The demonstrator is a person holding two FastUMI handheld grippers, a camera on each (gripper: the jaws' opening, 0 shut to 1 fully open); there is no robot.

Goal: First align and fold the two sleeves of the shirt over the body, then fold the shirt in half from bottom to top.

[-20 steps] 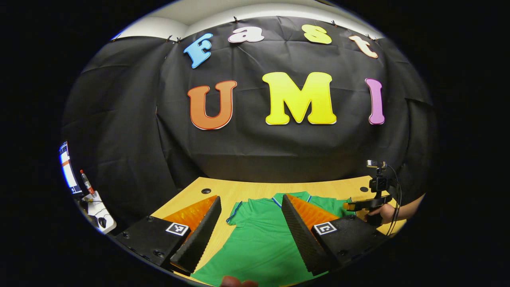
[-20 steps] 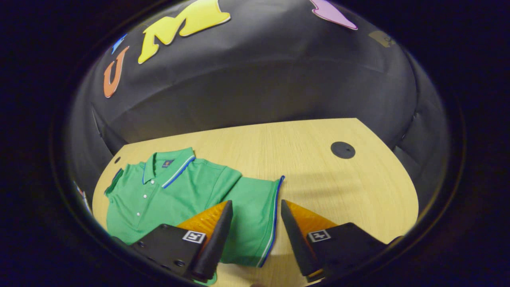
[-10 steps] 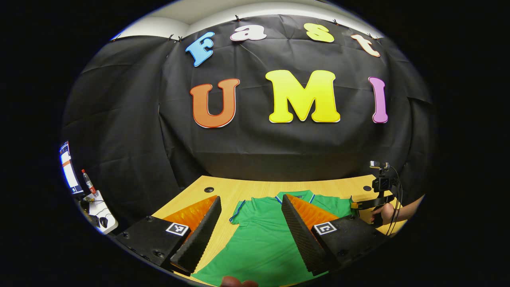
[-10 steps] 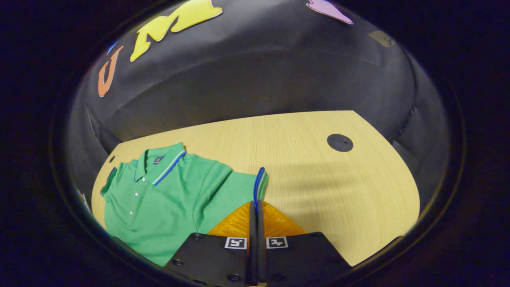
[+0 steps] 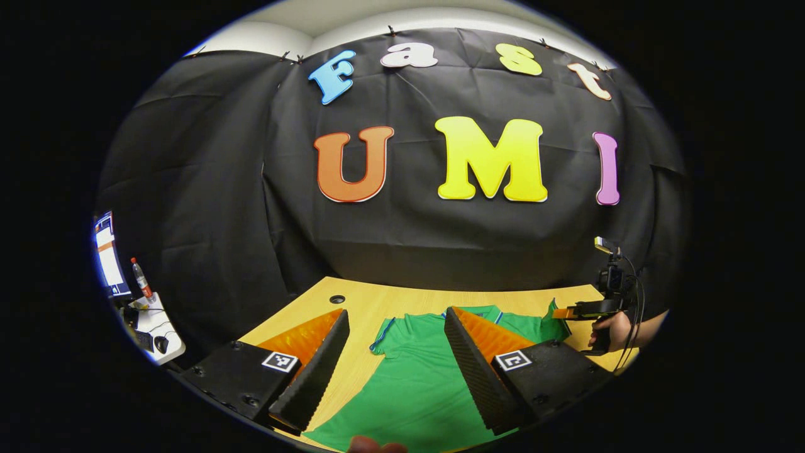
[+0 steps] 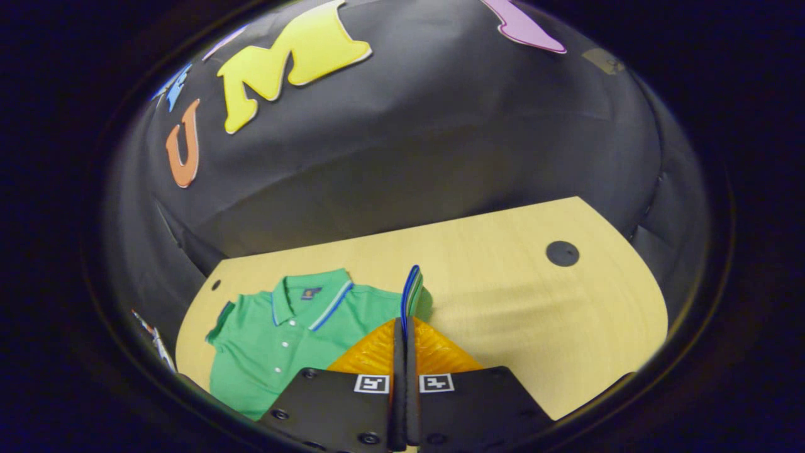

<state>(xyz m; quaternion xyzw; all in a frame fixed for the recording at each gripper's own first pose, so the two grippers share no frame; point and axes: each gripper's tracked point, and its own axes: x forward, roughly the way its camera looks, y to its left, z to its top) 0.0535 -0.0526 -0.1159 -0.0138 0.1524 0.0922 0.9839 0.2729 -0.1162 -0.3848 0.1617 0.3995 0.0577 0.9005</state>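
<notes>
A: Where's the shirt (image 6: 277, 340)?

B: Flat on the wooden table (image 6: 534, 314), collar toward the black cloth wall (image 5: 207, 207). The right gripper (image 6: 402, 327) is clamped on the sleeve (image 6: 412, 290) cuff, which is raised off the wood.

A: And the left gripper (image 5: 396, 352)?

B: Spread wide above the shirt's body, grasping nothing.

A: Anything one view adds?

B: The left gripper view catches a hand (image 5: 619, 324) gripping the other tool, plus a bottle (image 5: 141, 283) and a screen (image 5: 107, 258) at the side. The right gripper view shows a dark round cap (image 6: 561, 253) in the tabletop.
</notes>
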